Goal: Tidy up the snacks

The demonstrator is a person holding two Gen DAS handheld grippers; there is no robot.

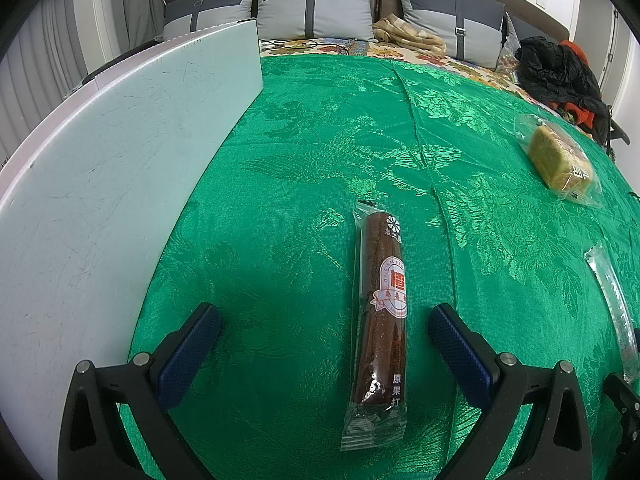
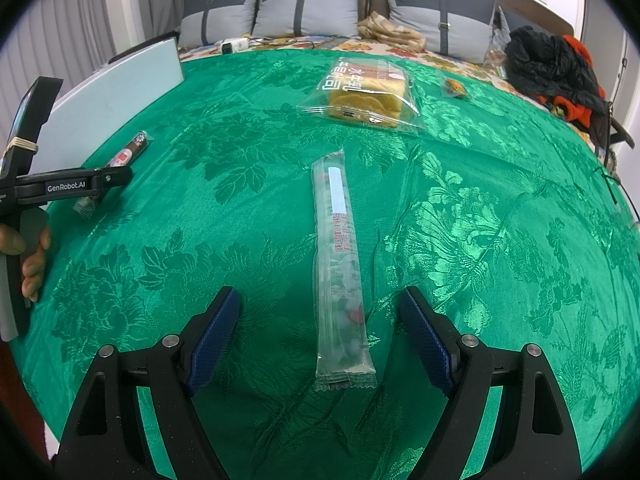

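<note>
You're holding both grippers spread wide: left gripper (image 1: pixel 324 322) straddling the brown snack roll (image 1: pixel 382 320) marked "原果打浆", right gripper (image 2: pixel 320 312) straddling the clear snack stick (image 2: pixel 340 256); "GenRobot.AI" showing on the left tool.

On the tablecloth (image 2: pixel 480 208), a clear snack stick (image 2: pixel 340 264) lies before the bread pack (image 2: pixel 364 92), white board (image 2: pixel 108 100) at left.

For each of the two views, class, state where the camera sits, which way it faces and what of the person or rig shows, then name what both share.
Left wrist: on the left gripper, facing along open fingers at a dark snack stick; no hand shows.
Right wrist: on the right gripper, facing a clear snack stick; the left gripper and a hand show.
Shared: green cloth, white board, dark stick, pillows.
</note>
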